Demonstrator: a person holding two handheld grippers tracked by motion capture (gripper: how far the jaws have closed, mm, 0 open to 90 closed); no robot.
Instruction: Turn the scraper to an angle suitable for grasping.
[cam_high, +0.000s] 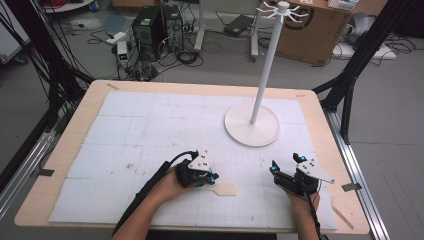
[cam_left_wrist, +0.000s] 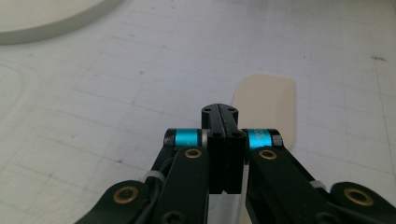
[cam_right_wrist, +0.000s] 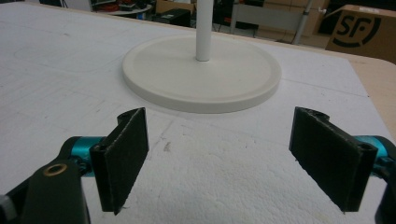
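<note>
A flat beige wooden spatula (cam_high: 222, 189) lies on the white foam mat (cam_high: 150, 130) near the front edge, its narrow end running under my left gripper (cam_high: 212, 177). In the left gripper view the jaws of the left gripper (cam_left_wrist: 219, 114) are pressed together with nothing visible between them. The spatula's blade (cam_left_wrist: 268, 107) lies just beyond them to the right. My right gripper (cam_high: 286, 162) rests on the mat at the front right. Its pads (cam_right_wrist: 123, 158) stand wide apart and empty, and the gripper (cam_right_wrist: 219, 158) faces the white stand's round base (cam_right_wrist: 201, 70).
A white stand (cam_high: 251, 125) with a tall pole and hooked arms at its top (cam_high: 282, 9) occupies the right middle of the mat. Black frame legs (cam_high: 350, 75) flank the table. Beyond the table's far edge are computers, cables and a cardboard box (cam_high: 310, 30).
</note>
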